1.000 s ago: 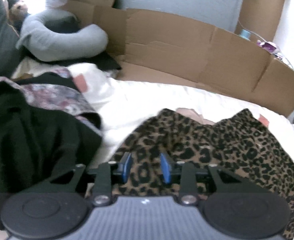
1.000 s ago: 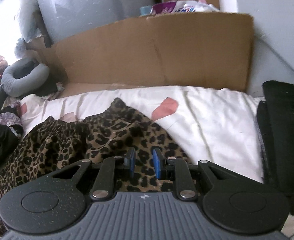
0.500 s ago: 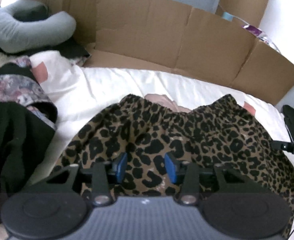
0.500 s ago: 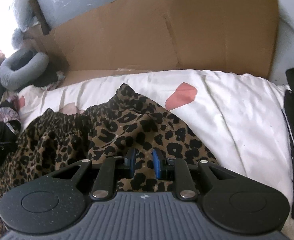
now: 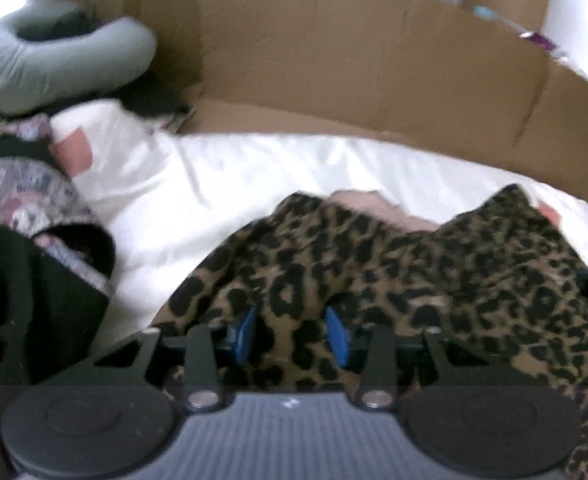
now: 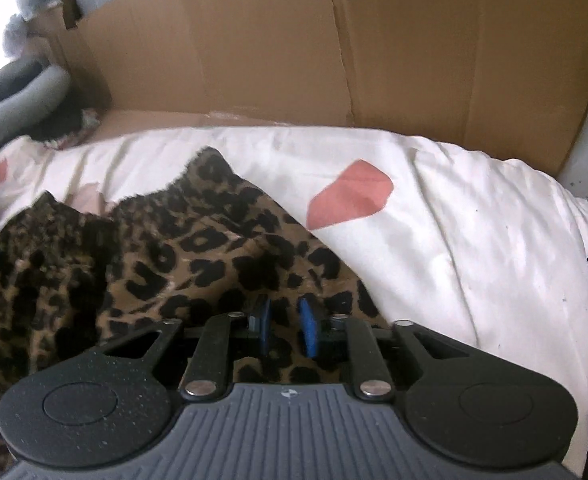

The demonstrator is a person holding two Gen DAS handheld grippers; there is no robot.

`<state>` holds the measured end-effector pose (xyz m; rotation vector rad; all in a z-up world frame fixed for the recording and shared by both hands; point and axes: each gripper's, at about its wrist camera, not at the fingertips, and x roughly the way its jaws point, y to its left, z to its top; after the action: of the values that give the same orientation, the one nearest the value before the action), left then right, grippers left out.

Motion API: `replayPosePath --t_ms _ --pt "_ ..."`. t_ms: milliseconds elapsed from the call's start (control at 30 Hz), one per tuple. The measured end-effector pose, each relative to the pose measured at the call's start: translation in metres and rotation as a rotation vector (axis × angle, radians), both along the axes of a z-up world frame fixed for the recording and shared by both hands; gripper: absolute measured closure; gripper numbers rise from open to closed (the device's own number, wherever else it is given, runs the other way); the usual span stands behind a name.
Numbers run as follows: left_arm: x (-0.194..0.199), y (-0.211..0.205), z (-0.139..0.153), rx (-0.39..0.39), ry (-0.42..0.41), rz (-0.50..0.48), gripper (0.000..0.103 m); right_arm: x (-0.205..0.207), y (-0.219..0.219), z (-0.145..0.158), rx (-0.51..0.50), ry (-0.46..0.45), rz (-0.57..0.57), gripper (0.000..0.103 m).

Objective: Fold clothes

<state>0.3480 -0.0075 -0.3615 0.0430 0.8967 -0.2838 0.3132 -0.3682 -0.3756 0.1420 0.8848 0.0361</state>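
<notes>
Leopard-print garment (image 5: 433,272) lies spread and rumpled on the white bedding (image 5: 254,176). It reaches from between and under the jaws of both grippers to a gathered edge ahead of them.

Left gripper (image 5: 292,334): blue pads (image 5: 246,332) stand partly apart with leopard cloth bunched between them. The jaws have just been closing after a brief widening. The frame is blurred, so I cannot tell for certain whether the pads press the cloth; it looks like a loose pinch on a thick fold.

Right gripper (image 6: 286,330): jaws narrow, pads close together, with a fold of the same cloth passing between them. Reads as a pinch on the near edge.

Handling judgement: the fabric is thin, light and limp. It drapes, wrinkles and holds no shape of its own. Nothing fragile. It may slide on the smooth bedding and sag between the two grips if these are held too far apart. The gathered band ahead of the jaws looks elasticated and thicker, so it should give a firmer bite than a single layer.

Where to take hold: at the two near corners or hem, one per gripper, pinching the full thickness so no layer slips out.

Surroundings: cardboard wall (image 6: 333,60) beyond the jaws, a grey cushion (image 5: 54,60) far left of the left jaws, and dark clothing (image 5: 22,300) left of them. None of these touch the garment.
</notes>
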Motion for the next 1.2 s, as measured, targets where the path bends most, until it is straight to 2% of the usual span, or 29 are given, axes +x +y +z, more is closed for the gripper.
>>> replayPosePath --t_ms 133,200,233,300,333,367,467,500,633,733,833,967,1200 --pt "0.006 0.013 -0.006 0.006 0.0 0.033 0.069 0.005 -0.005 -0.002 -0.047 -0.009 -0.006 0.085" --pt "0.01 0.019 -0.01 0.028 0.001 0.05 0.072 0.007 -0.008 -0.004 -0.062 -0.005 -0.016 0.093" --pt "0.012 0.023 -0.011 0.031 0.001 0.066 0.072 0.008 -0.009 -0.005 -0.069 -0.004 -0.02 0.093" --pt "0.016 0.03 -0.011 0.035 0.005 0.099 0.079 0.009 -0.01 -0.006 -0.08 -0.008 -0.009 0.094" --pt "0.017 0.033 -0.009 0.037 0.01 0.119 0.088 0.01 -0.009 -0.006 -0.094 -0.005 -0.006 0.095" --pt "0.017 0.036 -0.004 0.041 0.007 0.142 0.093 0.011 -0.008 -0.004 -0.111 0.006 -0.017 0.098" --pt "0.008 0.041 0.01 0.006 -0.025 0.15 0.092 0.013 -0.006 0.005 -0.168 0.031 -0.074 0.097" --pt "0.005 0.04 0.014 -0.01 -0.037 0.14 0.092 0.012 -0.006 0.01 -0.159 0.022 -0.083 0.098" --pt "0.003 0.026 0.025 -0.031 -0.061 0.091 0.09 0.01 0.002 0.027 -0.084 -0.049 -0.016 0.099" --pt "0.004 0.015 0.027 -0.06 -0.057 0.089 0.077 0.014 0.015 0.029 -0.057 -0.072 0.051 0.097" --pt "0.004 0.003 0.025 -0.075 -0.056 0.049 0.076 0.019 0.025 0.026 0.058 -0.059 0.115 0.096" --pt "0.004 -0.014 0.016 -0.079 -0.048 -0.004 0.075 0.017 0.044 0.018 0.01 -0.064 0.151 0.089" --pt "0.017 -0.031 -0.009 -0.02 -0.014 -0.051 0.072 0.038 0.053 -0.001 -0.039 -0.047 0.163 0.085"
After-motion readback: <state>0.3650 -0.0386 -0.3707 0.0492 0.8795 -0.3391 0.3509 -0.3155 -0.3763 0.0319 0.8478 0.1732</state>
